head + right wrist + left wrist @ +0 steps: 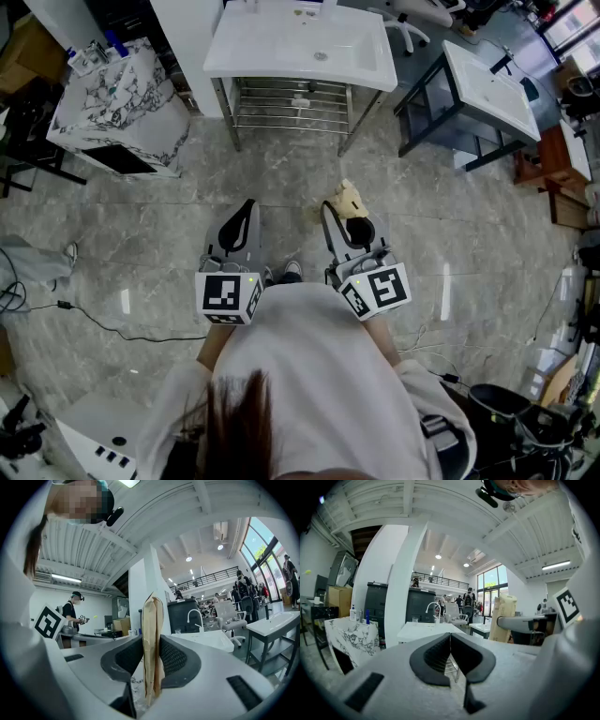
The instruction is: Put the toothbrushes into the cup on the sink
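Note:
A flat tan paper packet (152, 644) stands upright between the pads of my right gripper (151, 641), which is shut on it. In the head view the same packet (349, 198) sticks out ahead of the right gripper (336, 208). Beside it my left gripper (246, 204) is shut with nothing in it, its pads meeting in the left gripper view (450, 637). The white sink (300, 42) on a metal stand is well ahead across the floor. A small clear cup (415, 619) stands on the sink's top (424, 630) near the faucet (432, 605). I see no bare toothbrush.
A marble-patterned cabinet (117, 108) stands at the left, with bottles on top. A second sink on a dark frame (487, 89) is at the right. A wire shelf (291, 103) sits under the near sink. Cables (94, 319) lie on the floor. Another person (75, 606) stands off to the side.

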Motion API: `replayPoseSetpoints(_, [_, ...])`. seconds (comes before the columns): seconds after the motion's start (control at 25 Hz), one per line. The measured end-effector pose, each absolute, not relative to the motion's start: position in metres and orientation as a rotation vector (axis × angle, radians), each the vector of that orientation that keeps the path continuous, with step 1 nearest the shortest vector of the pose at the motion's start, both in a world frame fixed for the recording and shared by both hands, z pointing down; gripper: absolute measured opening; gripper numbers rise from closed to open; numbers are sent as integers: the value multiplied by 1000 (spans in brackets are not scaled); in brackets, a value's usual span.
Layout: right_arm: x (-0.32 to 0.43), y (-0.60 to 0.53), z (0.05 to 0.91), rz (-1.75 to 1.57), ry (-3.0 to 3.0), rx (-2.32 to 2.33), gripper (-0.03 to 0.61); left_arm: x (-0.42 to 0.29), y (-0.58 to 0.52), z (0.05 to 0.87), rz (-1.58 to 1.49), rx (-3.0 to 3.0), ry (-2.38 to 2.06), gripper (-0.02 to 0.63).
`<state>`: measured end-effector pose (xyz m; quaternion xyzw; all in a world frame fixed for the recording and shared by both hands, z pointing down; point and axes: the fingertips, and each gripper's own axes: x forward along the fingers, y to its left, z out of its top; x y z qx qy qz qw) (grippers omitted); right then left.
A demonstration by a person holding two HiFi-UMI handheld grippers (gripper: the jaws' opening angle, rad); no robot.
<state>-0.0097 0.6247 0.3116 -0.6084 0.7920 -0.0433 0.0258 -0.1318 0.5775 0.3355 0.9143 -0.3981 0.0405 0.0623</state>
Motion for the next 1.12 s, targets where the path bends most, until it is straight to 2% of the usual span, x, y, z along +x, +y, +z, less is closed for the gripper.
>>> replayPoseSetpoints(0.64, [24, 639, 315, -122, 2473, -1834, 107, -89, 590, 338, 104, 2778, -1198, 15])
replayPoseSetpoints(1.12, [38, 639, 324, -179, 2461, -1814, 107, -82, 587, 348, 154, 2758, -1215, 15])
